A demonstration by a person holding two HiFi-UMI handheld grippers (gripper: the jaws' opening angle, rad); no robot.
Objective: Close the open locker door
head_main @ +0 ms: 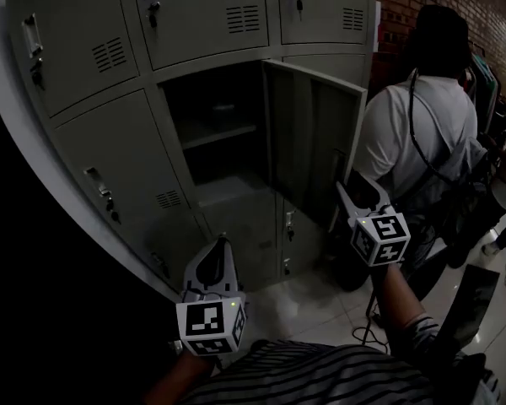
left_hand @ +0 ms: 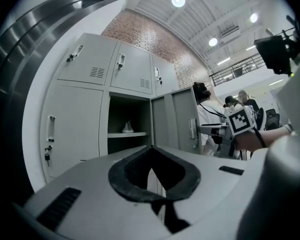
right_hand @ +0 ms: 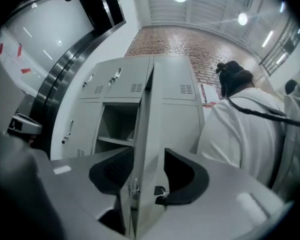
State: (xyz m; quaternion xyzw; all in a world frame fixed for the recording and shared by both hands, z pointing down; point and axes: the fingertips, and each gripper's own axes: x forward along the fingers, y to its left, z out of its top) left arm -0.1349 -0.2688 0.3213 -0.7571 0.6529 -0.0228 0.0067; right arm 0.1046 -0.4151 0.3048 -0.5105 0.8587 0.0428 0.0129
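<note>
The grey locker bank has one compartment [head_main: 219, 133] standing open, its door [head_main: 312, 133] swung out to the right. My right gripper [head_main: 346, 194] is at the door's free edge. In the right gripper view the door [right_hand: 142, 134] runs edge-on between the two wide-set jaws of that gripper [right_hand: 145, 169], with the lock's key beside the right pad [right_hand: 182, 176]. I see no firm squeeze on the door. My left gripper [head_main: 222, 241] hangs lower, in front of the bottom lockers, fingertips together and empty; its own view [left_hand: 151, 148] shows the tips meeting.
A person in a white shirt [head_main: 422, 125] stands just right of the open door, back turned. A small pale object [left_hand: 127, 128] sits on the shelf inside the compartment. Shut lockers [head_main: 93, 49] surround it. Cables [head_main: 367, 332] lie on the glossy floor.
</note>
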